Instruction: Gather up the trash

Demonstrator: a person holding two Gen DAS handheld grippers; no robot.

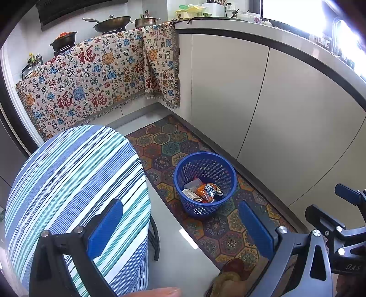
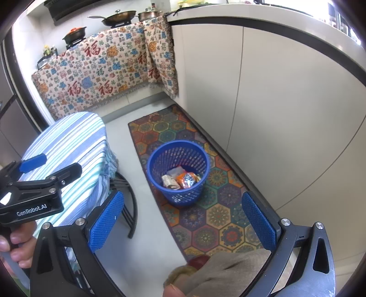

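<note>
Both my left gripper [image 1: 180,228] and right gripper [image 2: 183,219] hang spread and empty above the blue basket [image 1: 225,169], wrappers [image 1: 207,192] inside it.

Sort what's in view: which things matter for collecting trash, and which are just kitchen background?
Job:
blue mesh basket
orange snack wrapper inside it
crumpled wrappers inside it
both grippers, jaws open and empty

Background:
striped-cloth table
patterned rug
wok
steel pot
patterned blanket

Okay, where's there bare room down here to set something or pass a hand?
Bare grey floor between the striped-cloth table and the patterned rug is free. The tabletop shows bare too. The blue basket already holds wrappers, and the stove counter is crowded with pans.
</note>
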